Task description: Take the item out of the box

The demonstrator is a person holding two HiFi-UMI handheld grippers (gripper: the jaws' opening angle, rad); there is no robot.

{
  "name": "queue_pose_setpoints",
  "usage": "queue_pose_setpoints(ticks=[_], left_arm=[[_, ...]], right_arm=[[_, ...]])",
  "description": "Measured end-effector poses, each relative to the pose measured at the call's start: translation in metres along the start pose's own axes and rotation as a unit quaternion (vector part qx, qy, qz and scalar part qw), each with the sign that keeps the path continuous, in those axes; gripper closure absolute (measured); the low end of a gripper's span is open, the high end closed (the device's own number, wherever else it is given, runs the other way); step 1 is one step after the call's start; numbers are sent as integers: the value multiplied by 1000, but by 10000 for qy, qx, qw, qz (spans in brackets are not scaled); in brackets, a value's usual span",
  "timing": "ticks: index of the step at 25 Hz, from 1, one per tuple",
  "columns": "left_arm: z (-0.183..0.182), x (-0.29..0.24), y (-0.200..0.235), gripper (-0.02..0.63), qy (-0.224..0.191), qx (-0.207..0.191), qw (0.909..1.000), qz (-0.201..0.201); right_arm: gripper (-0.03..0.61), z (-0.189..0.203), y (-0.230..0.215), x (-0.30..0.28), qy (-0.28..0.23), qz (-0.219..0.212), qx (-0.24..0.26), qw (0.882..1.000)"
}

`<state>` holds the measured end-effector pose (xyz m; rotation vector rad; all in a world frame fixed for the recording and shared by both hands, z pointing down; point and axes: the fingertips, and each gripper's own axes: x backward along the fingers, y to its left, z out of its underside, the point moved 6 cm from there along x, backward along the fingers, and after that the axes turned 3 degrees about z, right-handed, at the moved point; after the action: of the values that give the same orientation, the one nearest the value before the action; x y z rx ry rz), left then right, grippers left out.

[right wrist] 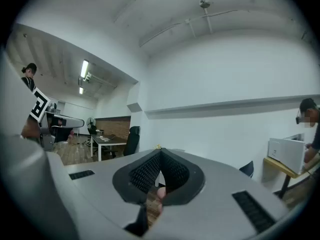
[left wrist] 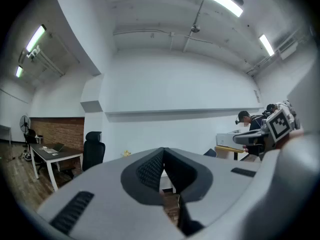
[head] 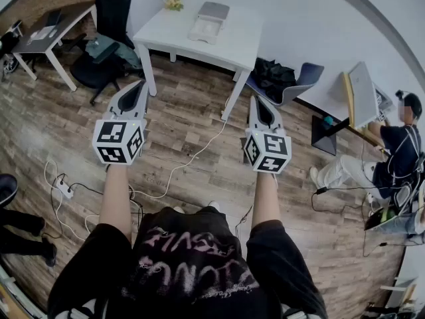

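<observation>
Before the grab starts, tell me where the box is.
In the head view the box sits on the white table at top centre, just right of a small yellow object at the table's far edge.

We can read no word or number for certain. The black T-shirt (head: 192,264) of the person wearing the head camera bears 2 lines of pale pink scrawled lettering. They are upside down to us and creased, and we cannot spell them out. The left claw (head: 137,90) carries a white cube (head: 119,140) printed with black square markers, and the right claw (head: 257,106) carries a matching white cube (head: 269,151). These are coded patterns, not letters. In the left gripper view the right claw's cube (left wrist: 279,124) shows 1 such marker, and in the right gripper view the left claw's cube (right wrist: 39,106) shows another, both wordless.
</observation>
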<state>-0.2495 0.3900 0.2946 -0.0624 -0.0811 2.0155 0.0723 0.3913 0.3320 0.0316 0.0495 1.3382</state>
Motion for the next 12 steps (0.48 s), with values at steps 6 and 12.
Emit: queue_pose_setpoints(ticks=[6,12], left_arm=[[1,7,-3,612,6,-1,10000,23],[1,13,-3,612,17,-76,9999,90]], right_arm=[[569,1,1,7,-19,-9,-8,10000],[569,-5,8,12,-122,36,-52,9999]])
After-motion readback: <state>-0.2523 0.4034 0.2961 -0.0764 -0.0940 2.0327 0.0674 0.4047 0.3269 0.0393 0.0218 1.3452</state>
